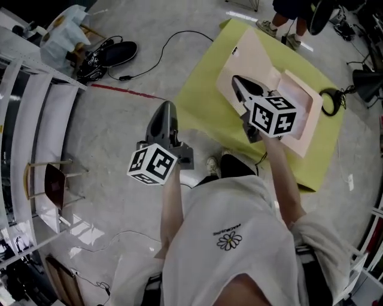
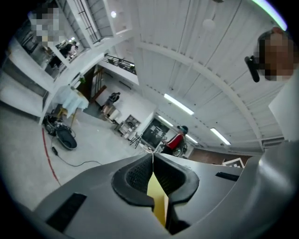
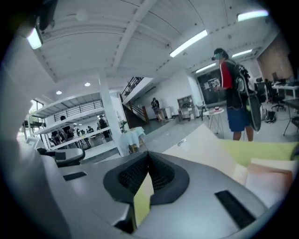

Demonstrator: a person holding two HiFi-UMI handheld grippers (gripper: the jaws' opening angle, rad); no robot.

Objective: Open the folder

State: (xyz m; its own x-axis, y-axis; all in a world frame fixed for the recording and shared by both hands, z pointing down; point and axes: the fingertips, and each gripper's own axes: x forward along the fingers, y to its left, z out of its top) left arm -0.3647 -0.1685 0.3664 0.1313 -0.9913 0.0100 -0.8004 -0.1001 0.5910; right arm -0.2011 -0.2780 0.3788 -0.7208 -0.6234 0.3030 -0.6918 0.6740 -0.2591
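A pale beige folder lies spread open on the yellow-green table; its second leaf reaches toward the table's right side. My right gripper hovers above the folder's middle, jaws shut and empty. In the right gripper view the shut jaws point over the folder's cover. My left gripper is held over the floor just left of the table, shut with nothing in it. The left gripper view shows its shut jaws aimed level across the hall, away from the folder.
A person stands at the table's far end. A black bag and a cable lie on the floor at the back left. A small chair stands by white shelving. A black lamp sits at the table's right edge.
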